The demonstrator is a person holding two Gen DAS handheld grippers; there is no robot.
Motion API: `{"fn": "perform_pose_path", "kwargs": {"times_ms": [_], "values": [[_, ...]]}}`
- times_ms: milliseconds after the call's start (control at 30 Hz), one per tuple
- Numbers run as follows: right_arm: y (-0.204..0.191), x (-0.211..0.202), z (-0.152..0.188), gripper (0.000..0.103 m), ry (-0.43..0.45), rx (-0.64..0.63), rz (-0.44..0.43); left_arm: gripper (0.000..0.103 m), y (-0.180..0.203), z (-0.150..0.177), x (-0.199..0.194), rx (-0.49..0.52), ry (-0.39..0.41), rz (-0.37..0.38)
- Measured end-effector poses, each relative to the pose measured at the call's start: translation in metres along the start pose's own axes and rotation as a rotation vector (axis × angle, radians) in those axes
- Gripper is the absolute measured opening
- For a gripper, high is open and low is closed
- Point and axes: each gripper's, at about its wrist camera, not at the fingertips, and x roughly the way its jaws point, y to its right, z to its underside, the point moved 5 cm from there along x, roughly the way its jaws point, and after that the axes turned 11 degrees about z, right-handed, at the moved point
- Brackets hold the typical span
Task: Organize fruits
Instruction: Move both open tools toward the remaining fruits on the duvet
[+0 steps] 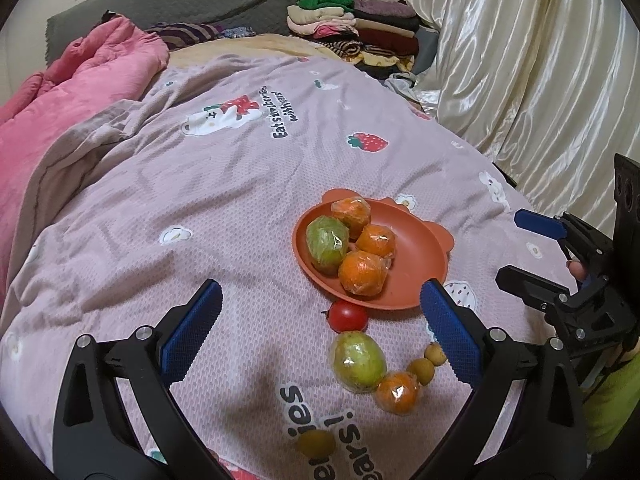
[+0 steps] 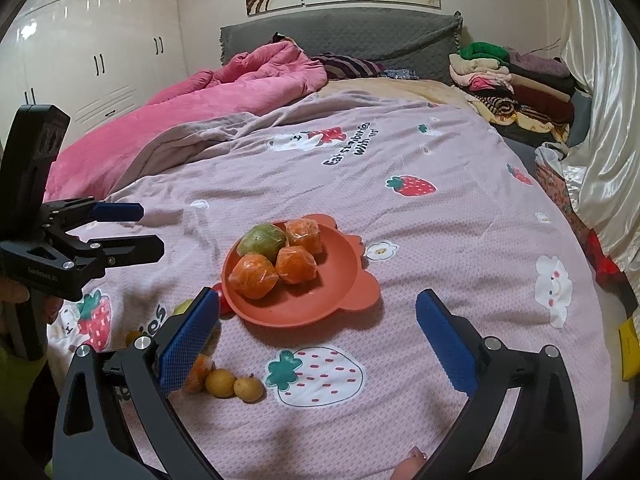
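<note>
An orange bear-shaped plate lies on the pink bedspread and holds a wrapped green fruit and three wrapped oranges. Loose on the spread near it lie a red tomato, a wrapped green fruit, a wrapped orange and small yellow-brown fruits. My left gripper is open and empty above the loose fruits; it also shows in the right wrist view. My right gripper is open and empty in front of the plate; the left wrist view shows it at the right.
A pink quilt is bunched at the far left of the bed. Folded clothes are stacked at the far right by the grey headboard. A cream curtain hangs along the right side. White wardrobes stand at the left.
</note>
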Motion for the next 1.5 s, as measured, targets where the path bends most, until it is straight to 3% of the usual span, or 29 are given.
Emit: {"fn": "perform_pose_path", "kwargs": {"times_ms": [667,1500], "values": [[-0.016,-0.014,0.012,0.098,-0.01,-0.029,-0.028,0.093,-0.009,0.016,-0.01,-0.04,0.003,-0.015],[-0.023,-0.001,0.059,0.098,-0.112,-0.103,-0.027,0.093,-0.004,0.045,0.001,-0.047,-0.058,-0.009]]}}
